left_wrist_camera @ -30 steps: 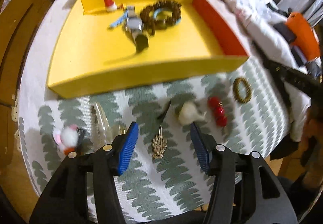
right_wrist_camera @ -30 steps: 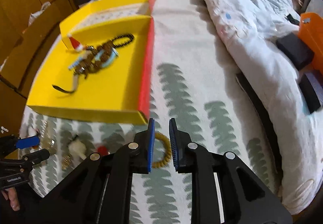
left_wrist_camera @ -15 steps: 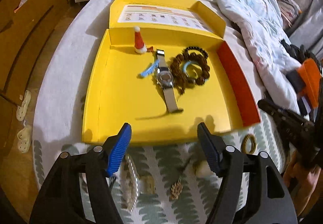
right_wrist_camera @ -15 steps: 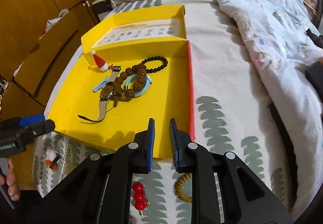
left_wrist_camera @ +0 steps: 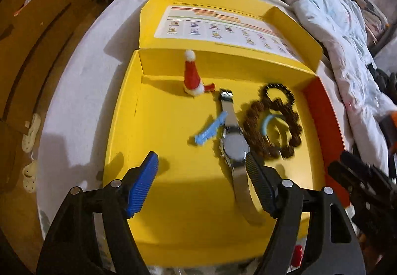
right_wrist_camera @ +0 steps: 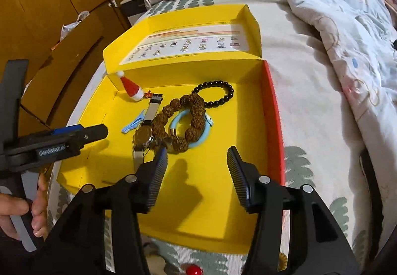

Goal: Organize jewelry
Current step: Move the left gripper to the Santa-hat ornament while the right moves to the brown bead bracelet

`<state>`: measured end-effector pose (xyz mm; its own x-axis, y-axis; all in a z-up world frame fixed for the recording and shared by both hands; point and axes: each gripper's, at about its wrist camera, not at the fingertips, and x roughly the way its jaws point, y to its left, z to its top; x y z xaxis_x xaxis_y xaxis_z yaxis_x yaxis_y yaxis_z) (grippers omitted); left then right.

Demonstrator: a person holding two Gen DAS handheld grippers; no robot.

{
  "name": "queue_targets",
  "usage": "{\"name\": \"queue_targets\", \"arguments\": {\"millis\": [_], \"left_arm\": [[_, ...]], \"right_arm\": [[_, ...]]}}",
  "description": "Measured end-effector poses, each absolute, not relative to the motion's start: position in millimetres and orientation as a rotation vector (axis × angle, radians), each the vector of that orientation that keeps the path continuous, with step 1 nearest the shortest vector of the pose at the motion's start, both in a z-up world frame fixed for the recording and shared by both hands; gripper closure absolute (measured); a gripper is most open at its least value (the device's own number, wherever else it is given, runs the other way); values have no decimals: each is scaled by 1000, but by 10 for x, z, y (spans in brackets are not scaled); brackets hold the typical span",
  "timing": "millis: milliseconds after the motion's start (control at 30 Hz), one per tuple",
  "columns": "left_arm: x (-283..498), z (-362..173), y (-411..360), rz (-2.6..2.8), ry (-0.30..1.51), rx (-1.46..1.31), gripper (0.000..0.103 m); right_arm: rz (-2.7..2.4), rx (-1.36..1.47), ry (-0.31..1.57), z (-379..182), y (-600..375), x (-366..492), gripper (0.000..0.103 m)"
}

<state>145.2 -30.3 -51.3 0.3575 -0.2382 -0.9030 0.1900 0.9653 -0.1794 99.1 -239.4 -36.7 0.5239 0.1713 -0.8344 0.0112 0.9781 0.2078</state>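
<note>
An open yellow box (left_wrist_camera: pixel 178 213) (right_wrist_camera: pixel 218 215) lies on the bed. In it are a red santa-hat clip (left_wrist_camera: pixel 191 77) (right_wrist_camera: pixel 131 87), a blue hair clip (left_wrist_camera: pixel 209 131) (right_wrist_camera: pixel 132 124), a silver watch (left_wrist_camera: pixel 234 146) (right_wrist_camera: pixel 144 136), a brown bead bracelet (left_wrist_camera: pixel 253 123) (right_wrist_camera: pixel 178 111), a light blue bangle (left_wrist_camera: pixel 266 122) (right_wrist_camera: pixel 198 136) and a black bead bracelet (left_wrist_camera: pixel 278 90) (right_wrist_camera: pixel 218 93). My left gripper (left_wrist_camera: pixel 201 175) is open and empty above the box floor, left of the watch. My right gripper (right_wrist_camera: pixel 197 165) is open and empty above the box, in front of the bracelets.
A red bead piece (left_wrist_camera: pixel 296 255) (right_wrist_camera: pixel 193 270) lies on the leaf-patterned sheet in front of the box. A rumpled duvet (right_wrist_camera: pixel 335 26) fills the right side. Wooden cabinets (right_wrist_camera: pixel 49 14) stand on the left. The left gripper shows in the right wrist view (right_wrist_camera: pixel 79 136).
Both grippers have risen and moved forward from the loose jewelry on the sheet to over the box. The right gripper's jaws have gone from nearly shut to wide open.
</note>
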Motion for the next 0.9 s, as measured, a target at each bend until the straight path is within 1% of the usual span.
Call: {"name": "queue_targets", "arguments": {"millis": [300, 567, 667, 733, 900], "left_arm": [[1932, -491, -292, -292, 1117, -110, 31], [2186, -623, -406, -287, 1102, -84, 31], [2236, -685, -430, -275, 1103, -66, 34], [2277, -725, -414, -274, 1116, -70, 38], [2324, -772, -396, -276, 1124, -70, 41]], "right_arm": [[70, 225, 986, -379, -2495, 1242, 49], [41, 254, 1014, -493, -2633, 1556, 49], [36, 259, 1027, -555, -2628, 1652, 49], [44, 269, 1042, -608, -2606, 1715, 49], [74, 205, 1070, -696, -2390, 1762, 53]]}}
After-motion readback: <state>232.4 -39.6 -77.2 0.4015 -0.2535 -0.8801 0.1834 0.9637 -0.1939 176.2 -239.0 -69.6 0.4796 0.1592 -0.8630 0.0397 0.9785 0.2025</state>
